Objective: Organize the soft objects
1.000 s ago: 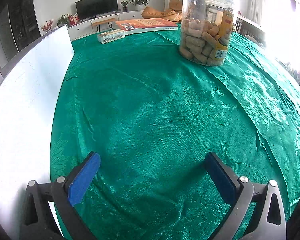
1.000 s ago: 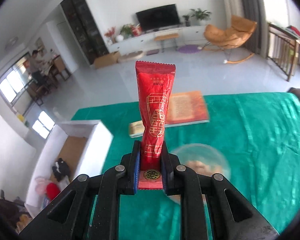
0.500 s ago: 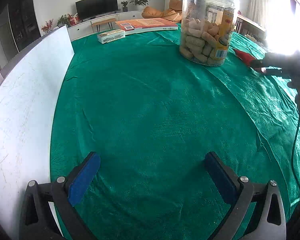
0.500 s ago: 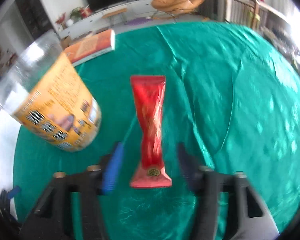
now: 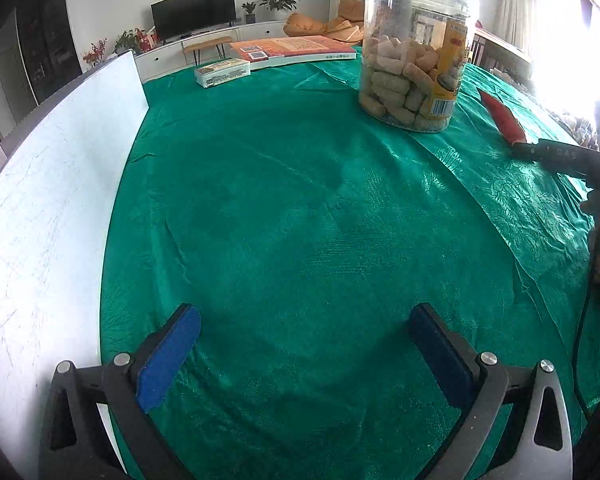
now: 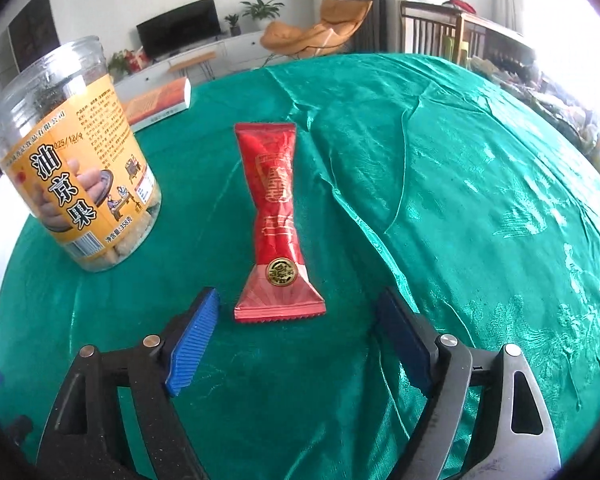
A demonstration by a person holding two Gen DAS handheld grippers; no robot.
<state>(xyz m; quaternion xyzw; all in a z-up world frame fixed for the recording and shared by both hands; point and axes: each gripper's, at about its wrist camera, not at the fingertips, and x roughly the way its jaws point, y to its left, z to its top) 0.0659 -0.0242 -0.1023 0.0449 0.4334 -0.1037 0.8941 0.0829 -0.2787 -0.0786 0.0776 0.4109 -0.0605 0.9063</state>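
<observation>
A red soft packet with a gold seal lies flat on the green tablecloth, lengthwise away from my right gripper. That gripper's jaws are opening; the packet's near end sits just ahead of the blue pads, untouched. The left wrist view shows the same packet at the far right, with the right gripper's black body beside it. My left gripper hovers open over bare cloth, holding nothing.
A clear plastic jar of snacks with a yellow label stands left of the packet. A book and a small box lie at the table's far edge. A white box wall runs along the left.
The right gripper came down from the air to the table beside the jar, opened, and let go of the red packet, which now lies on the cloth. The left gripper stayed still.
</observation>
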